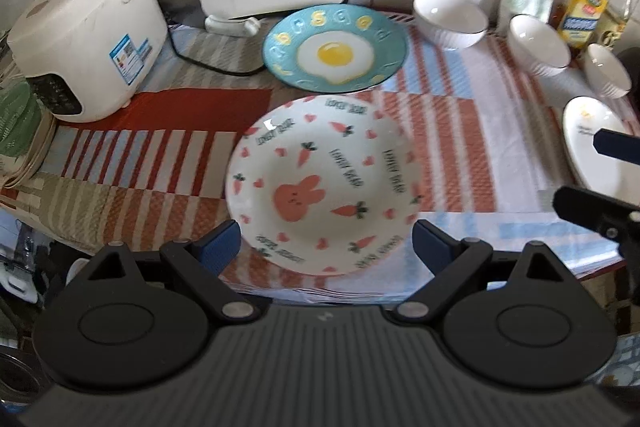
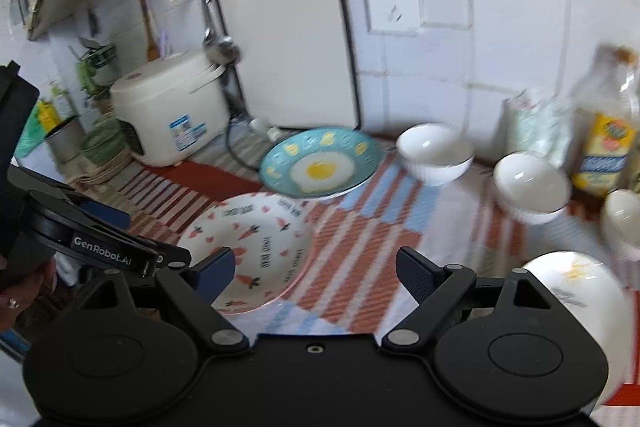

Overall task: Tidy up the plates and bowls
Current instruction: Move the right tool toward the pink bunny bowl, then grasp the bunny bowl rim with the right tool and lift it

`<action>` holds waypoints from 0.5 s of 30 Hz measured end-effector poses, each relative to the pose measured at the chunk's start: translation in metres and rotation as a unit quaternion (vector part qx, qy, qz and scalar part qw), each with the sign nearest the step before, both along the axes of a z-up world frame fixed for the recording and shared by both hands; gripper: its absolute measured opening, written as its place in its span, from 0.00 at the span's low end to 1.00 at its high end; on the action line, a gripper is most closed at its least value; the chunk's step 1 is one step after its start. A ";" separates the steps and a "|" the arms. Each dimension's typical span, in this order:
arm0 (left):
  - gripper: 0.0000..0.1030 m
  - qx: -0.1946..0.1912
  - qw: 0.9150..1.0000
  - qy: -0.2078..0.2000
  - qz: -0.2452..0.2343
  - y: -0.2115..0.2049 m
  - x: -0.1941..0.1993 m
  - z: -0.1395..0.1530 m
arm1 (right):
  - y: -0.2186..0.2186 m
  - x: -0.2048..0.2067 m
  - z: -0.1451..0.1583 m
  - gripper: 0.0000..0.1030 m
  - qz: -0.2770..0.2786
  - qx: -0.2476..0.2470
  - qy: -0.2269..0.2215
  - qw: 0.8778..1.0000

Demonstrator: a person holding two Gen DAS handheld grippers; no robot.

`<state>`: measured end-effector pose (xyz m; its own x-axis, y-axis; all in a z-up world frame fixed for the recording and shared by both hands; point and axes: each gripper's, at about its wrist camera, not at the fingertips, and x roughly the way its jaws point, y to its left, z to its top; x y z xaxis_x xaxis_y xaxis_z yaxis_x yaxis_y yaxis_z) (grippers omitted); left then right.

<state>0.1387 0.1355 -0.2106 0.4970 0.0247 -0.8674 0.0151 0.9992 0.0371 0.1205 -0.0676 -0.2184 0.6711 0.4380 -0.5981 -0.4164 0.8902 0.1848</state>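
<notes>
Both tools gape empty, the left gripper (image 1: 326, 241) poised over the rabbit plate (image 1: 322, 183) (egg plate (image 1: 335, 49) at twelve o'clock), the right gripper (image 2: 316, 267) alongside, presumably to begin stacking.

A desk (image 1: 460, 227) covered by a red, white and blue striped woven cloth (image 1: 452, 131) carries a white rabbit-and-carrot ceramic plate (image 1: 320, 183), a blue fried-egg plate (image 1: 336, 51), three white ribbed bowls (image 1: 450, 19), a plain white plate (image 1: 592, 143) and a cream rice cooker (image 1: 88, 43).
</notes>
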 end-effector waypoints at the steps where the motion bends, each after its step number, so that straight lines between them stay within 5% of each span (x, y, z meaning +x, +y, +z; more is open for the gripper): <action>1: 0.91 0.005 1.000 -0.001 0.001 0.004 0.002 -0.003 | 0.001 0.004 -0.004 0.87 0.006 0.013 0.005 1.000; 11: 0.91 -0.017 0.999 -0.034 0.033 0.049 0.032 -0.053 | 0.031 0.048 -0.055 0.87 0.003 0.030 0.058 0.998; 15: 0.90 -0.024 0.999 -0.018 0.039 0.061 0.044 -0.078 | 0.045 0.066 -0.081 0.81 -0.024 0.045 0.084 0.995</action>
<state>0.1827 0.1961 -0.2891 0.5258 0.0222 -0.8503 -0.0626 0.9980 -0.0127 0.1861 -0.0228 -0.2989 0.5858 0.4651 -0.6637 -0.3302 0.8849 0.3286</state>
